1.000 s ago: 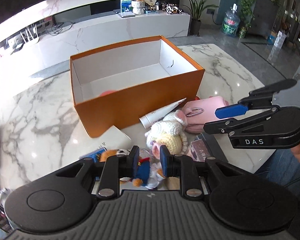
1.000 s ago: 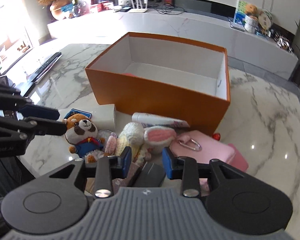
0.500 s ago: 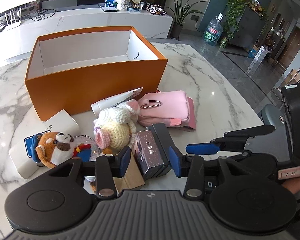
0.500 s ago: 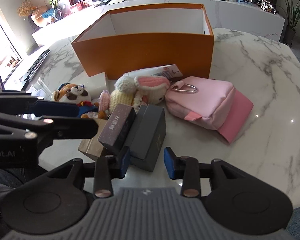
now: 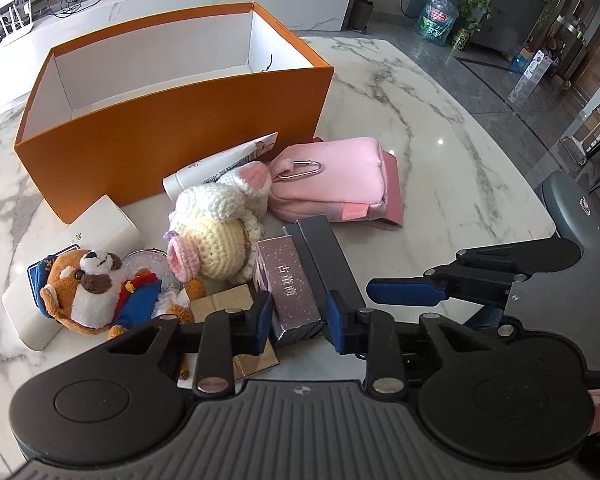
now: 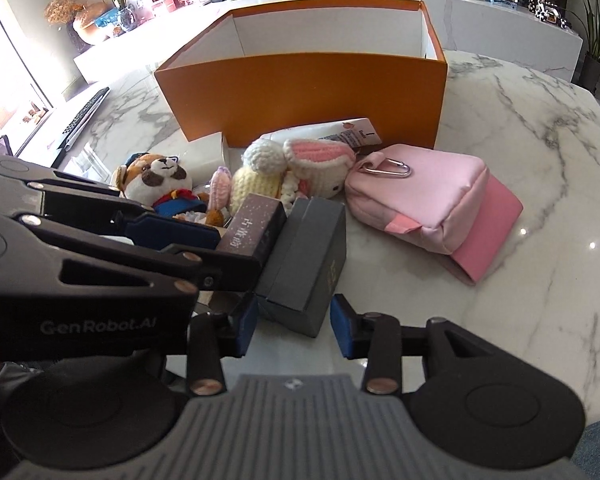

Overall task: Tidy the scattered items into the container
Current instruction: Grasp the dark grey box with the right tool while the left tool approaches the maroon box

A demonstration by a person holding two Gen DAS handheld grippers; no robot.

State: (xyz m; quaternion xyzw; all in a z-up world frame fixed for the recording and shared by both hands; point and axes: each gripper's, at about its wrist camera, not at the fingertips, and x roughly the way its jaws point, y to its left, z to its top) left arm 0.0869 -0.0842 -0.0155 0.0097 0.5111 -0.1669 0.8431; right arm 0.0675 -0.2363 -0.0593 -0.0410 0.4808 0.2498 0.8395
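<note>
On a white marble table [image 5: 420, 92] an open orange cardboard box [image 5: 172, 128] stands with its white inside showing, and the scattered items lie in a heap just in front of it. The left gripper [image 5: 298, 316] is closing around the near end of a mauve speckled carton [image 5: 290, 284]; its blue pads sit at the carton's sides, though contact is not clear. The right gripper [image 6: 296, 326] is narrowly parted, its jaws either side of the near corner of a dark grey box [image 6: 308, 260] without pressing it. Those two boxes lie side by side, touching. Behind them rest a crocheted bunny [image 5: 220, 220], a plush dog in a blue cap [image 5: 96, 288], a white tube [image 5: 220, 164] against the orange wall, and a pink pouch [image 5: 336, 178] with a carabiner.
</note>
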